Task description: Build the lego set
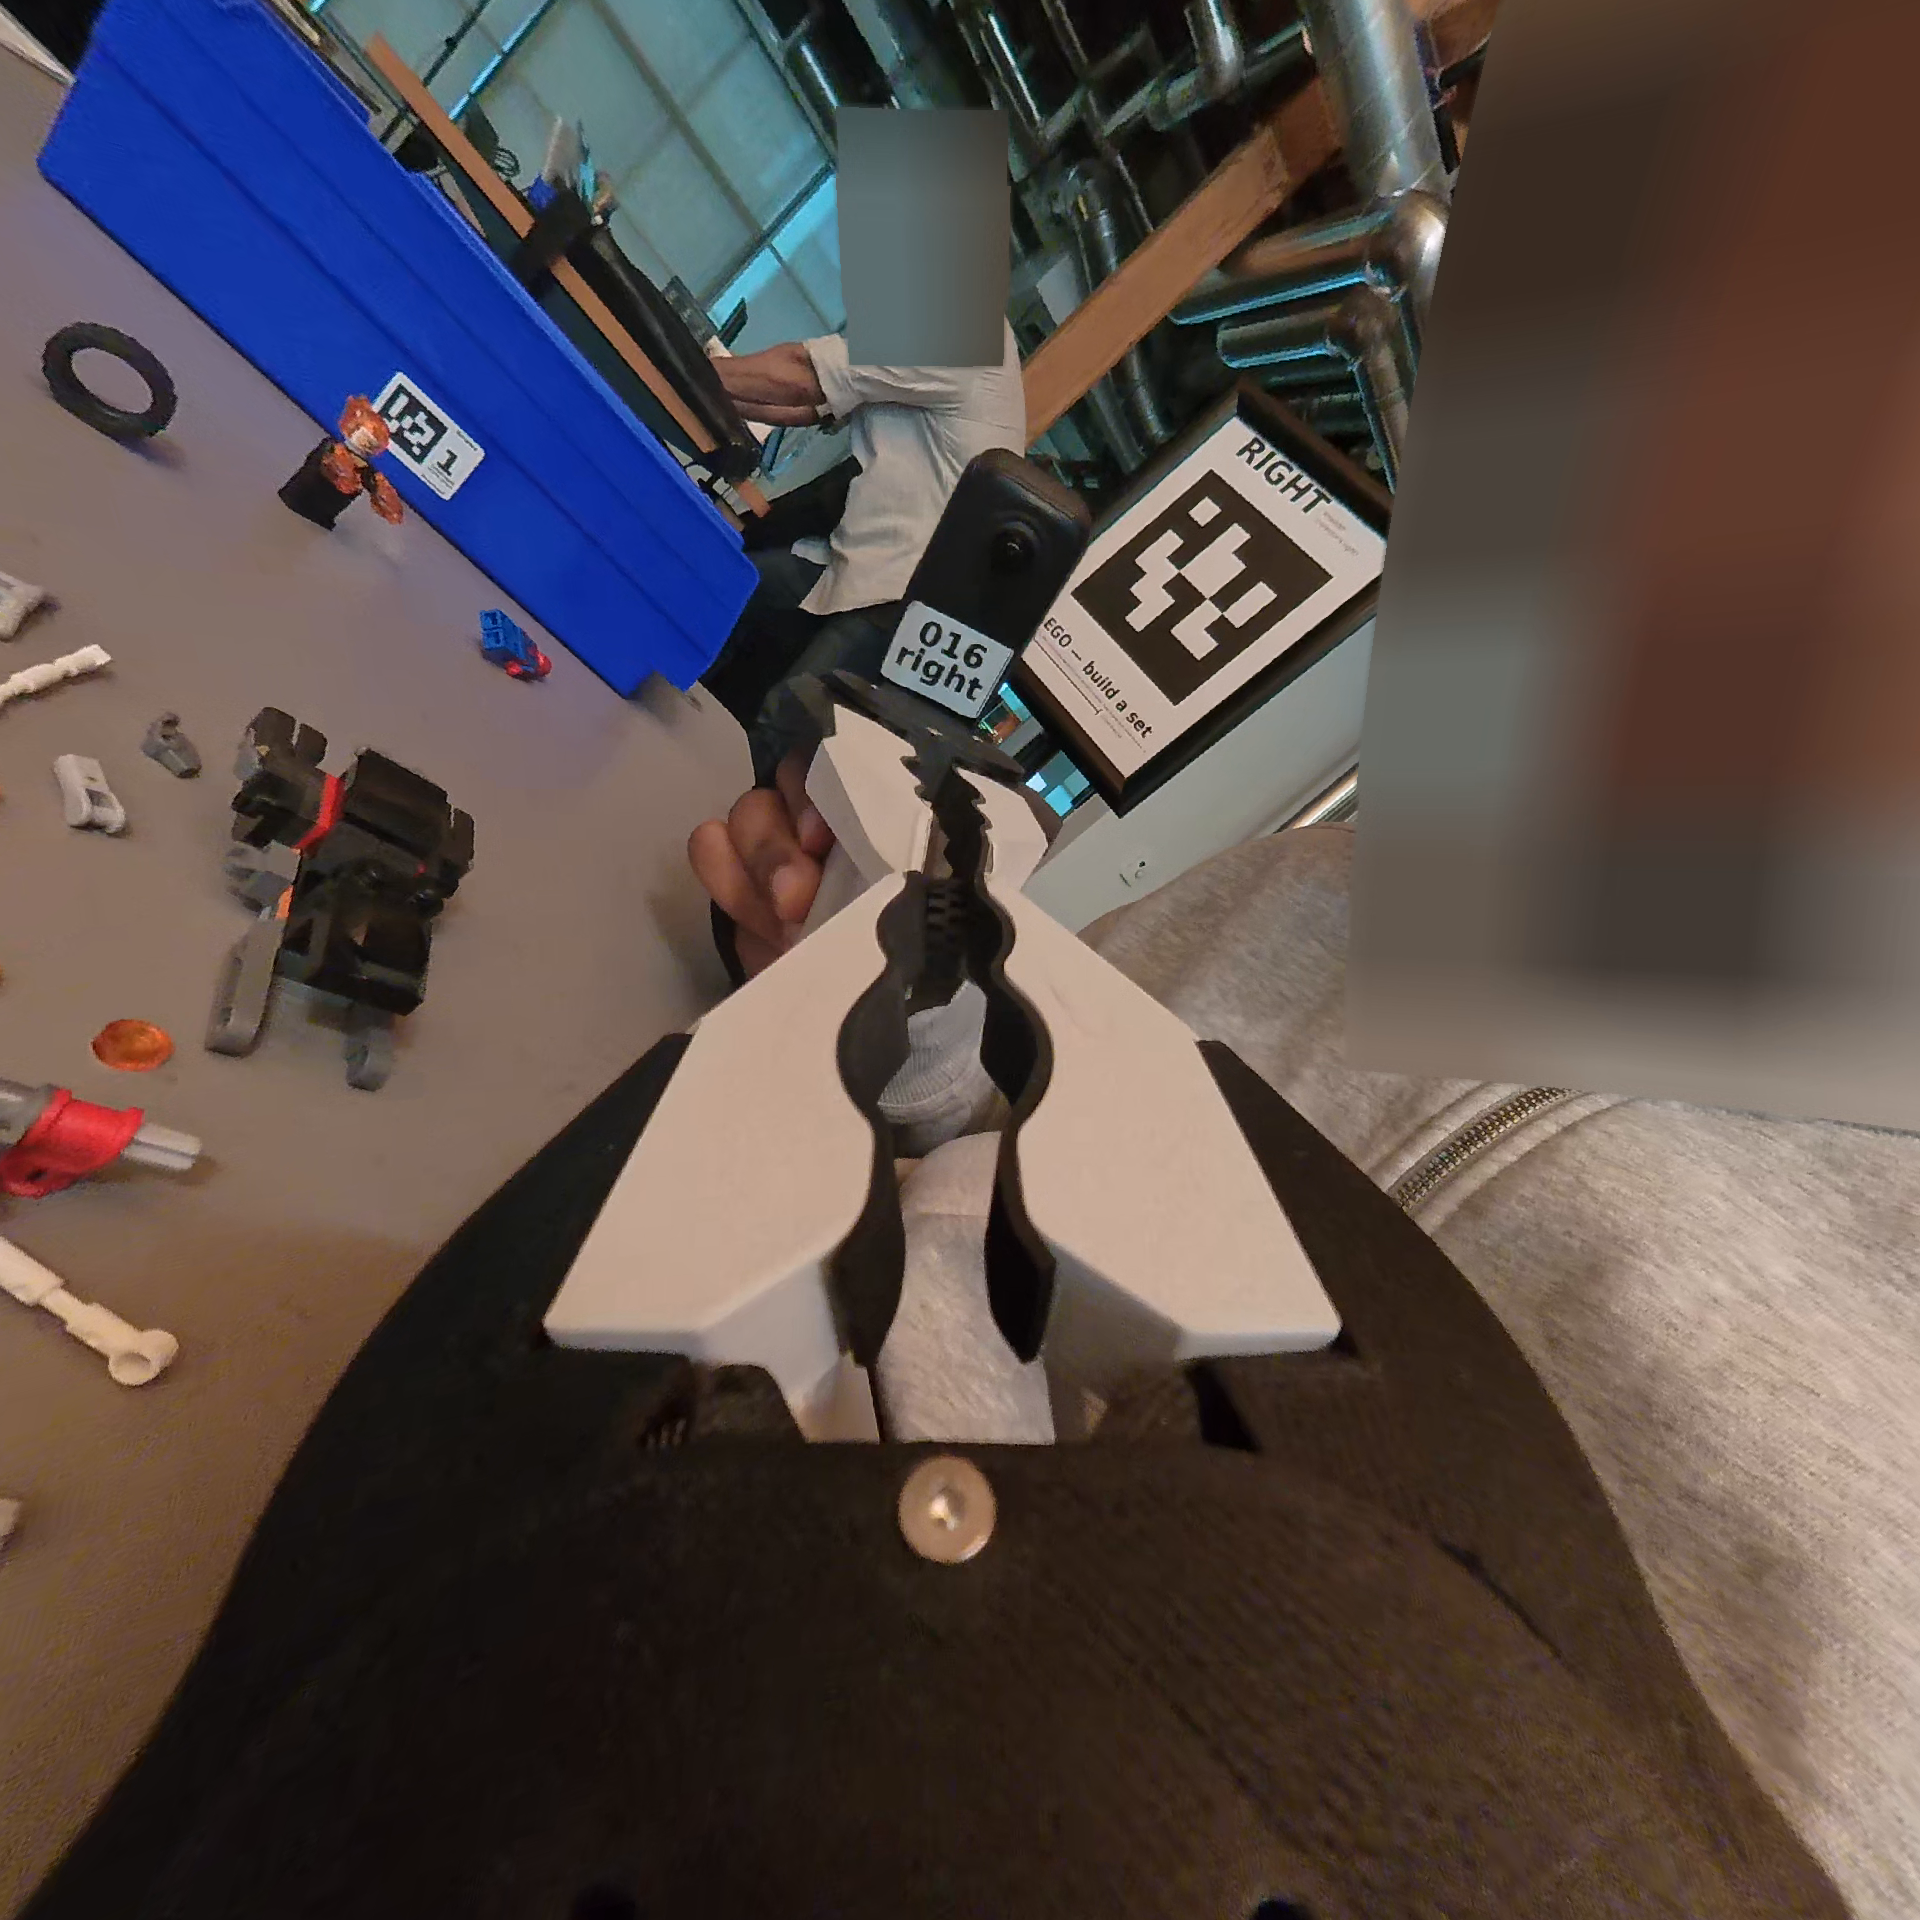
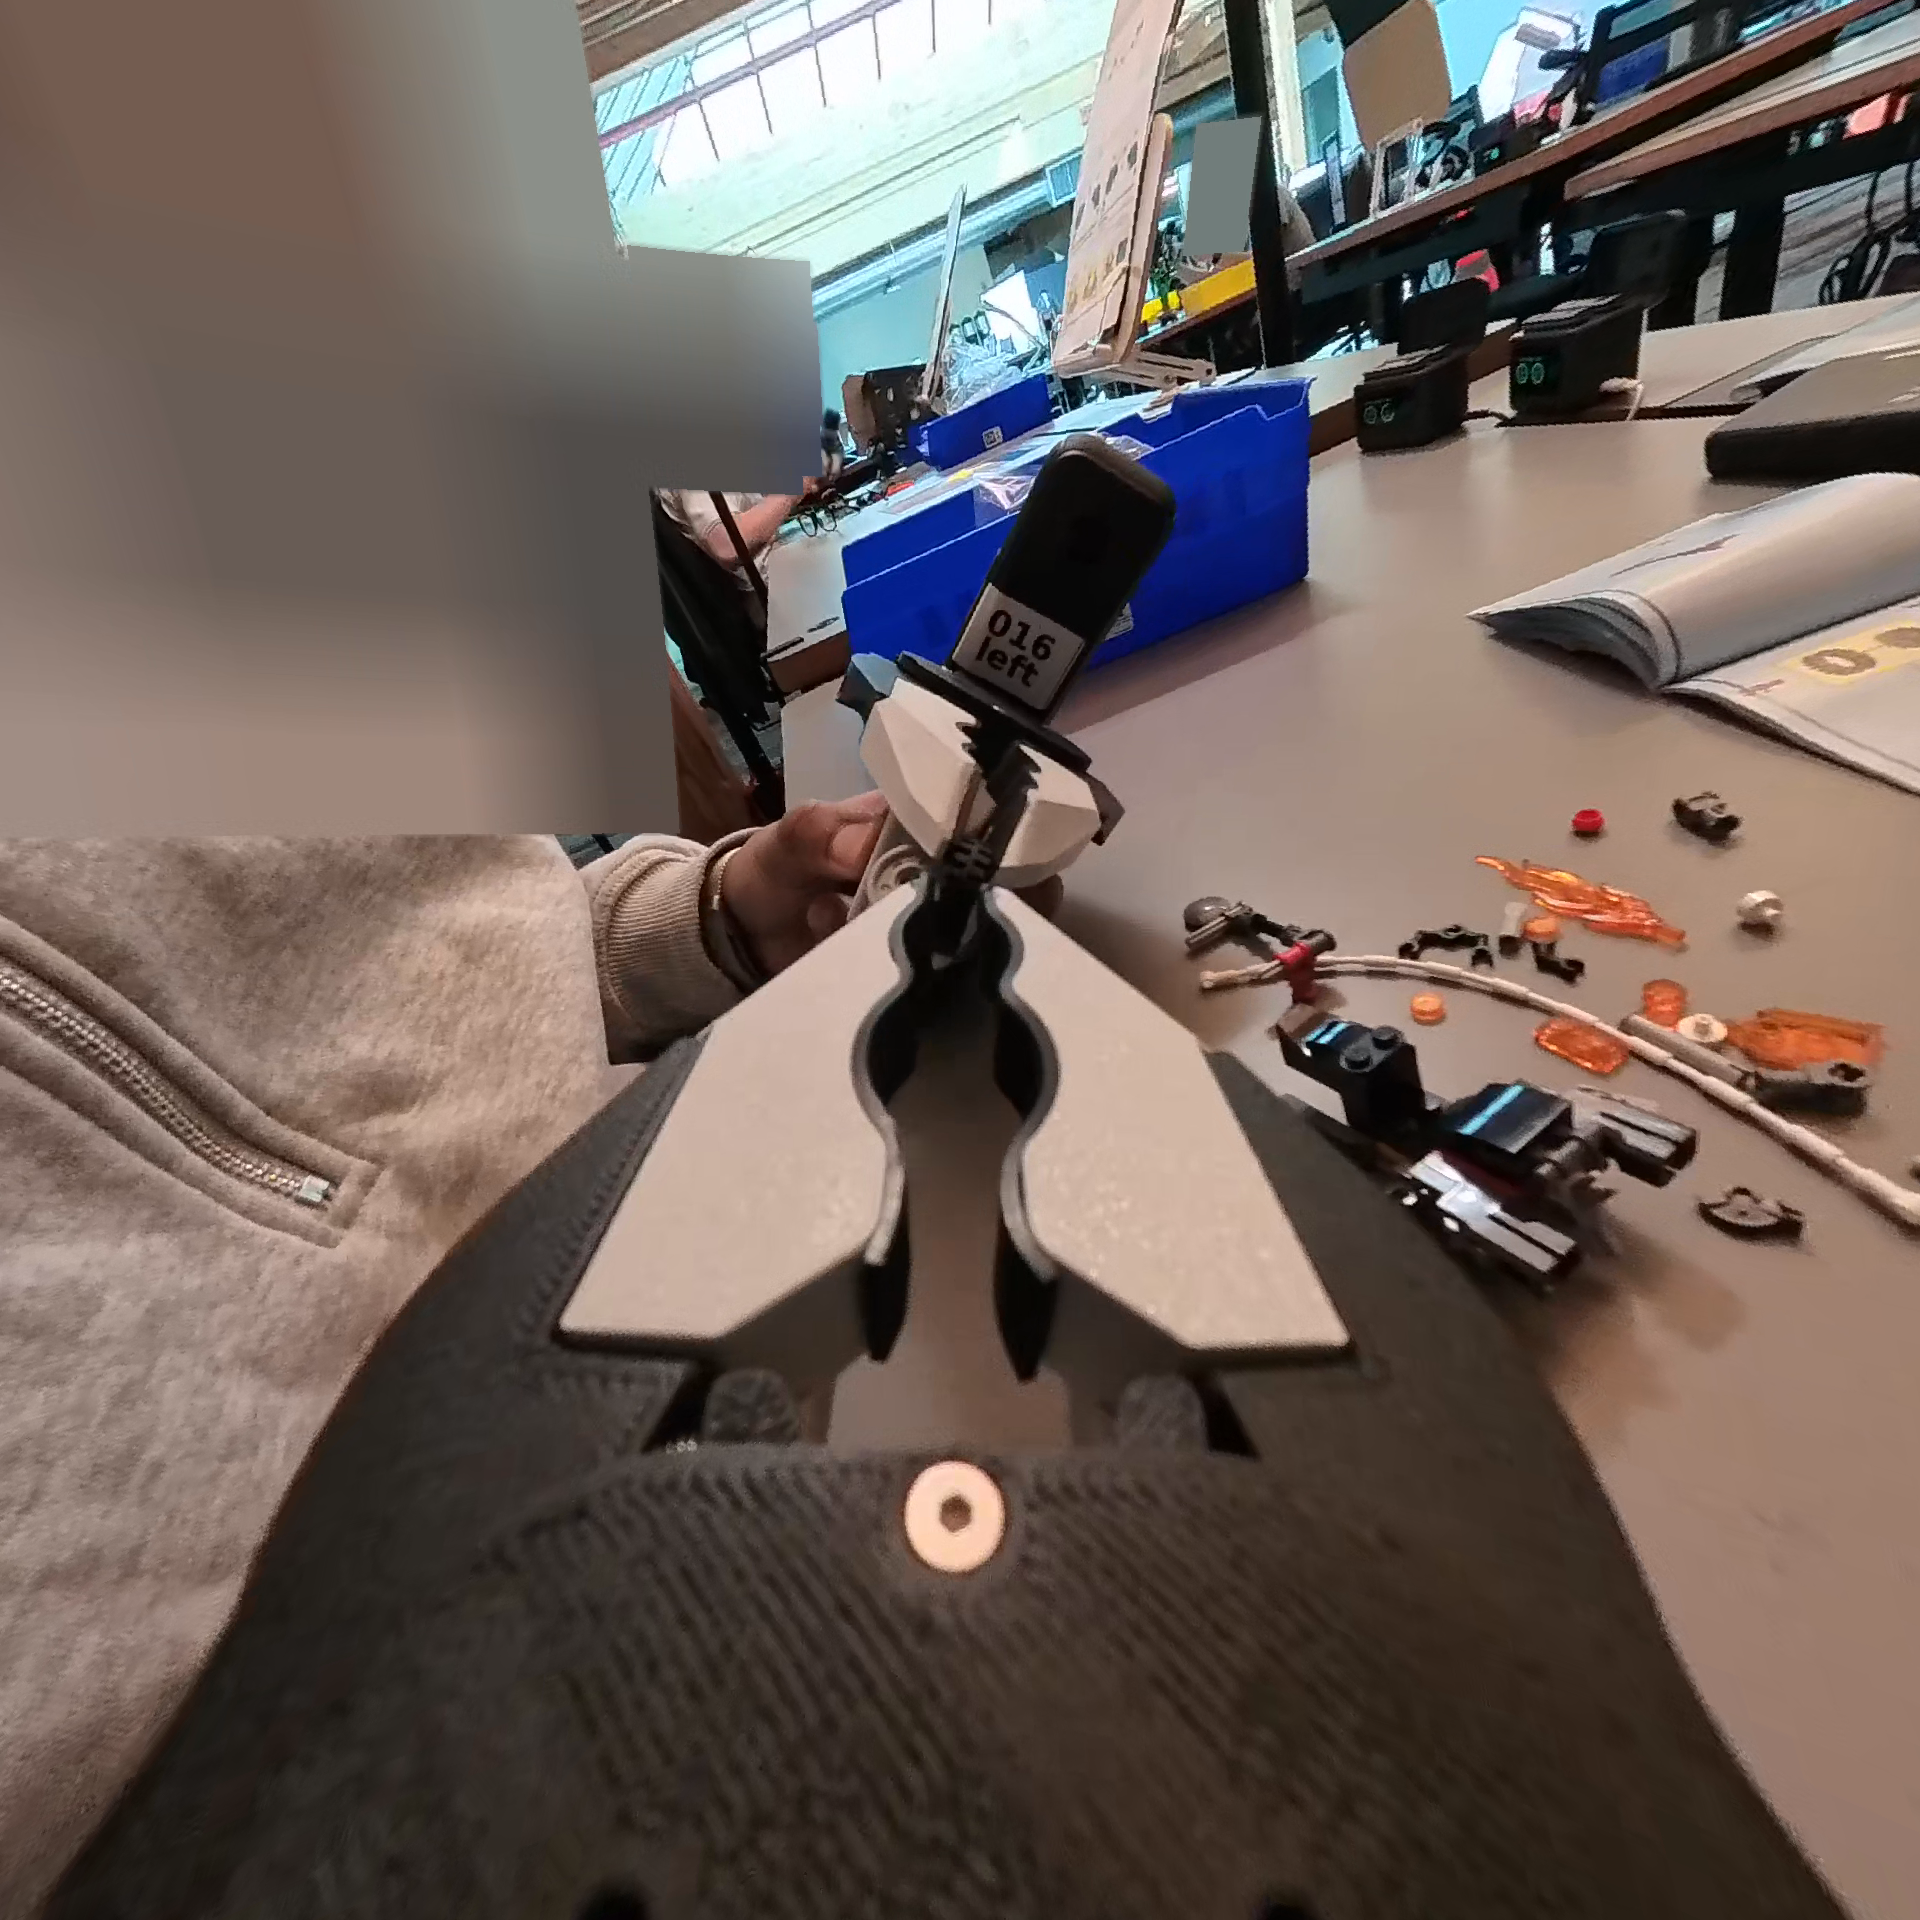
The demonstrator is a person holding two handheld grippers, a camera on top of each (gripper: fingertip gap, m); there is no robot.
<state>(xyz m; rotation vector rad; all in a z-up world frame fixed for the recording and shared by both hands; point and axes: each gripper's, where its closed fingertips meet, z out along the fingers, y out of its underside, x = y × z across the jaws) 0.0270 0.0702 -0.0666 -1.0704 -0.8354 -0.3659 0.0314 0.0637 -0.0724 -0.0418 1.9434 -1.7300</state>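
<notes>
My two grippers point at each other above the table edge, tip to tip. My left gripper has its jaws closed on a small black ribbed piece. My right gripper is closed on the same small black piece from the other side. The piece is too small to tell its shape. A half-built black and red model lies on the grey table to the left, and it also shows in the right wrist view. A minifigure stands by the blue bin.
Loose parts lie on the table: a black tyre, a small blue piece, a red part, orange flame pieces, a white hose. An open booklet lies at the right. The person's grey sweater is close behind both grippers. My left and right fingertips are right by each other.
</notes>
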